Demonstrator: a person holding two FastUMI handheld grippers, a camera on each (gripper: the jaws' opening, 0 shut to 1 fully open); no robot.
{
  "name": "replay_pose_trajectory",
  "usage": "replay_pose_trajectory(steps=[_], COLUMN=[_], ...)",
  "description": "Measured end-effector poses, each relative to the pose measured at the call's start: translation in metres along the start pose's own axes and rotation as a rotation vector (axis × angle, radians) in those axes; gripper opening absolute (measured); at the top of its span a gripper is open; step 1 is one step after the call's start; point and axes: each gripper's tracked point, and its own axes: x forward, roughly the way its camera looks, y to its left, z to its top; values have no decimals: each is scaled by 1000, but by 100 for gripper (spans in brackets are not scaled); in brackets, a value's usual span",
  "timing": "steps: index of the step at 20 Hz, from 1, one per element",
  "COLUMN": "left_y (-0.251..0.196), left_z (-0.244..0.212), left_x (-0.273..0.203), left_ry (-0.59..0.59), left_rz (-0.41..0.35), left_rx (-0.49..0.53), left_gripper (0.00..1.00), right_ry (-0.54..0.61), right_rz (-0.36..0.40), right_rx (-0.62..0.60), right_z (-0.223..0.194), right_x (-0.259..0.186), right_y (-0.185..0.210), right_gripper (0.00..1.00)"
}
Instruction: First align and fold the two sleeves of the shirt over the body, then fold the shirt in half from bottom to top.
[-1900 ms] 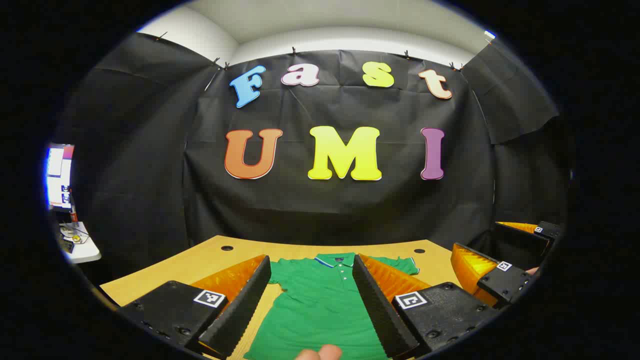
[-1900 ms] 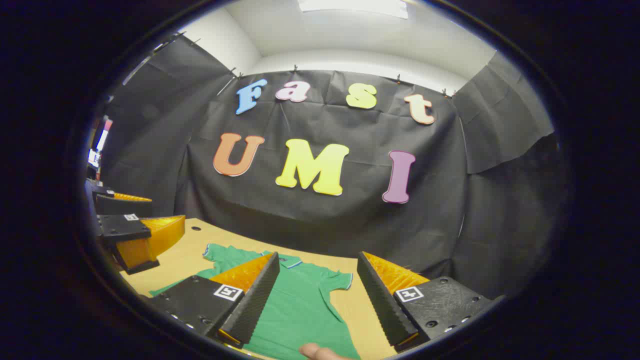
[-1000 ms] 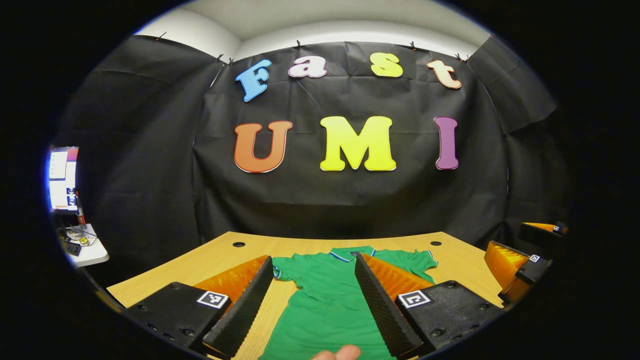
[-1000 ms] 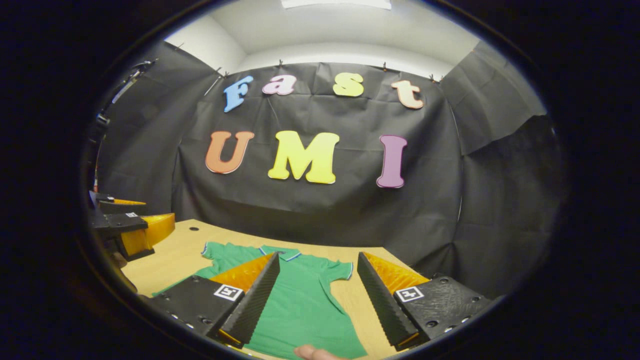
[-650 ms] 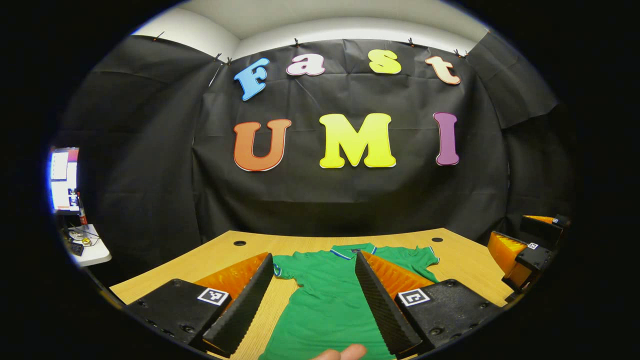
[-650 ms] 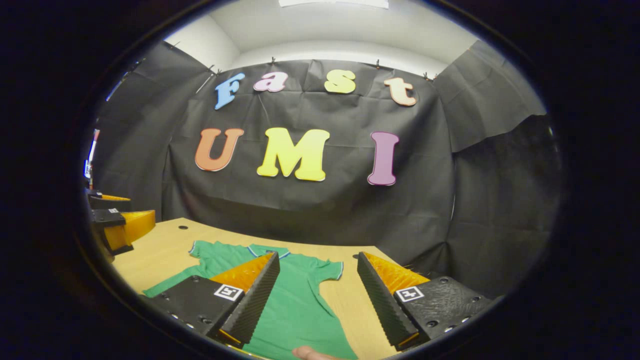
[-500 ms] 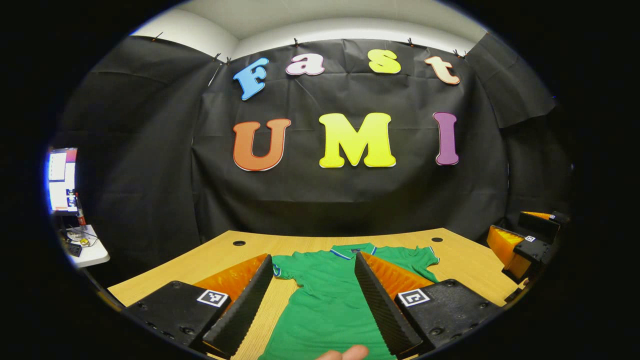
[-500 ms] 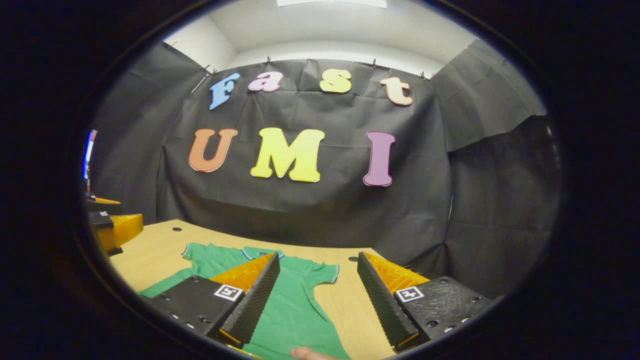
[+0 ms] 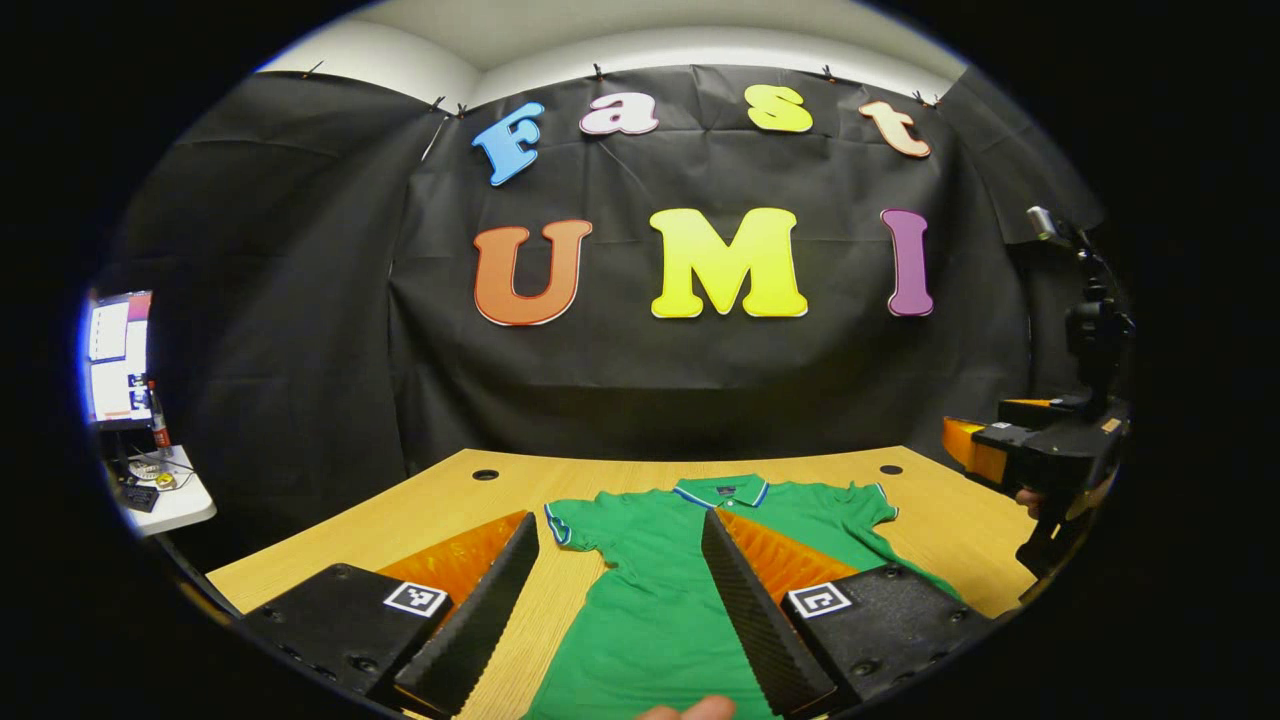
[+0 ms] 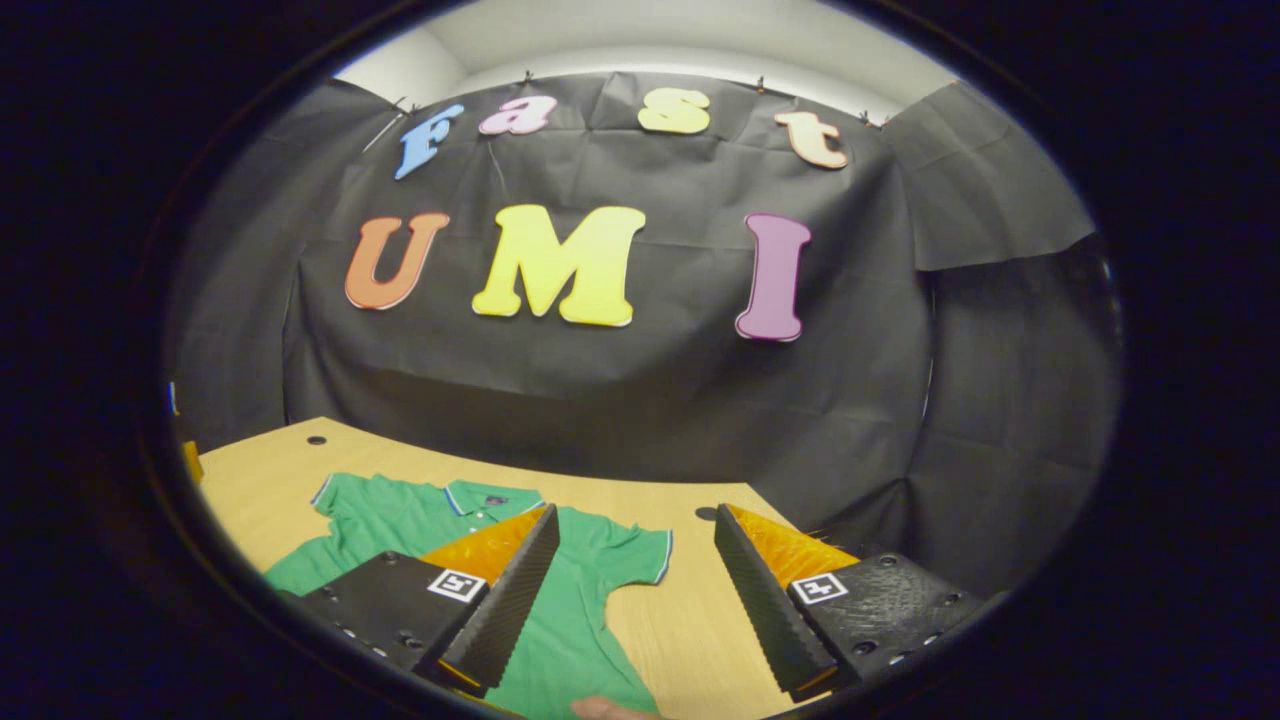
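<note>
A green polo shirt lies flat on the wooden table, collar toward the far wall and both short sleeves spread out. My left gripper hovers open over the shirt's near left part, with the left sleeve just past its fingertips. In the right gripper view the shirt lies low and left, and its right sleeve sits between the fingers of my open right gripper. The right gripper also appears at the far right of the left gripper view, held above the table edge.
A fingertip shows at the bottom edge over the shirt's hem. A monitor and a small white side table stand off to the left. A camera stand rises at the right. Cable holes mark the table's far corners.
Both grippers have drifted apart, the right one further right. The shirt's collar and sleeves now show more fully. Both grippers stay open and the shirt has not moved.
</note>
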Motion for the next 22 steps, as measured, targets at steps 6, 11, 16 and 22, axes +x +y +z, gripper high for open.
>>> replay_pose_trajectory(steps=[6,11,16,22], left_y=[5,11,11,13], left_z=[-13,-28,-27,-39], left_x=[17,25,24,30], left_ry=[28,78,76,120], left_rz=[8,32,27,30], left_rx=[-1,-14,-10,-22], left_gripper=[100,100,100,100], right_ry=[187,368,563,673], right_rz=[-23,-57,-113,-70], right_rx=[36,18,8,250], right_z=[-36,-88,-158,-181], right_x=[97,173,206,204], right_y=[-12,-22,-33,-22], right_gripper=[95,95,95,72])
